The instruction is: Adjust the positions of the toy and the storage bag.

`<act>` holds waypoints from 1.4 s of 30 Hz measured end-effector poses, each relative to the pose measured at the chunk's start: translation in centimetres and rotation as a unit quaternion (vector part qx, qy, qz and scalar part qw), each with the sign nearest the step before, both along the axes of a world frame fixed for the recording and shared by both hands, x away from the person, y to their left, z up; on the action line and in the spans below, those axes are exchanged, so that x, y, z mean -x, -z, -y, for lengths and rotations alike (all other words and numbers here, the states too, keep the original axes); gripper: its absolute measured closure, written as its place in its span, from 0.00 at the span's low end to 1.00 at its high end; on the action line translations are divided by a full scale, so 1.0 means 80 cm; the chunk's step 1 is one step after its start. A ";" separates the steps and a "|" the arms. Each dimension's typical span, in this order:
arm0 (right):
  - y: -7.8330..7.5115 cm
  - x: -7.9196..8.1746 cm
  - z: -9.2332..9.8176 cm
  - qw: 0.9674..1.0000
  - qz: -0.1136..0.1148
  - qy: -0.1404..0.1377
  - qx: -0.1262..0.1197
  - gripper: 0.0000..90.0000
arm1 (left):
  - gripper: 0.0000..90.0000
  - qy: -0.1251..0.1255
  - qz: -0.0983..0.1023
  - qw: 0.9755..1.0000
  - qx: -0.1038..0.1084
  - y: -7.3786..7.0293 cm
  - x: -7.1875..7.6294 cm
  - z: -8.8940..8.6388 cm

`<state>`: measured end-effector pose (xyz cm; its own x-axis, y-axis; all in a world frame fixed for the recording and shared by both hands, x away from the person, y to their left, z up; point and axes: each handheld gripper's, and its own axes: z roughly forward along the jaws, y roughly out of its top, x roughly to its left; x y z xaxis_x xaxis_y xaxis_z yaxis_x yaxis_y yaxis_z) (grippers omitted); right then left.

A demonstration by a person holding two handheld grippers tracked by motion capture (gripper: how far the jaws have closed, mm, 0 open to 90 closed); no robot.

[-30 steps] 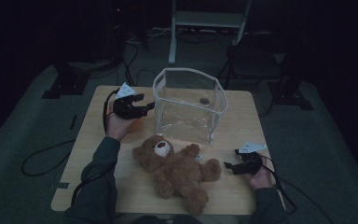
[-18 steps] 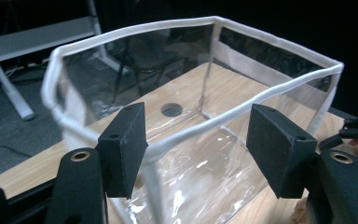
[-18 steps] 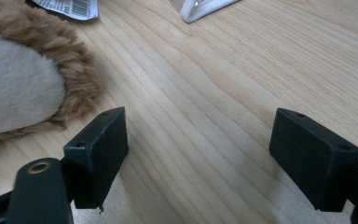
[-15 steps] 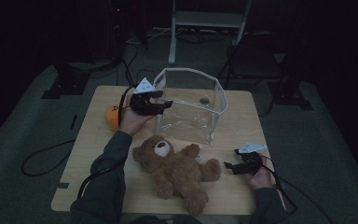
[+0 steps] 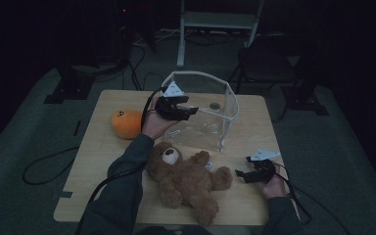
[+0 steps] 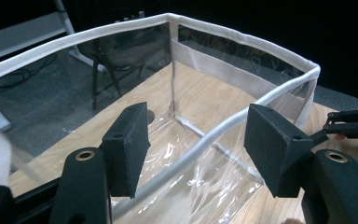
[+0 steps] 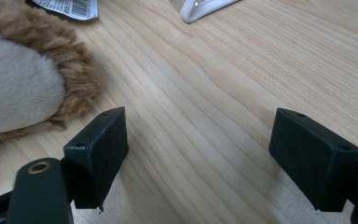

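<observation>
While its jaws straddle the clear bin's rim point(image 6: 200, 144) unclamped, the left hand-held gripper point(image 5: 188, 111) hovers level.

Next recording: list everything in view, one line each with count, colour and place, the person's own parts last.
table: one, light wood, centre.
clear bin: one, see-through with white rim, far middle of the table.
teddy bear: one, brown, lying near the front edge.
orange plush: one, orange, left of the bin.
left tongs: one, black, open, astride the bin's near rim.
right tongs: one, black, open, low over the table right of the bear.
</observation>
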<state>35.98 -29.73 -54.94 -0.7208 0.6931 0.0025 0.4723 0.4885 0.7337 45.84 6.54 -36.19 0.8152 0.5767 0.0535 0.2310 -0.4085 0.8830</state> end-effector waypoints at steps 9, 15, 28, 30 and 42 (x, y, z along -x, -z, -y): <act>0.000 0.000 0.000 1.000 0.000 0.000 0.000 0.21 | 0.48 0.006 -0.006 0.999 -0.039 0.011 -0.001 0.019; 0.000 0.000 0.000 1.000 0.000 0.000 -0.001 0.21 | 0.55 0.001 -0.003 0.998 -0.056 0.011 0.006 0.019; 0.000 0.000 0.000 1.000 0.000 0.000 0.000 0.21 | 0.87 0.006 0.004 0.996 -0.087 0.010 0.011 0.015; 0.000 0.000 0.000 1.000 0.000 0.000 0.000 0.21 | 0.93 0.008 0.007 0.995 -0.095 0.010 0.014 0.016; 0.000 0.000 0.000 1.000 0.000 -0.001 0.000 0.21 | 0.98 0.037 0.005 0.996 -0.080 0.011 0.036 0.007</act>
<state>36.00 -29.74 -54.94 -0.7216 0.6923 0.0014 0.4712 0.4896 0.7337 42.96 5.98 -37.10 0.8543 0.4984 0.1476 0.1868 -0.5594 0.8075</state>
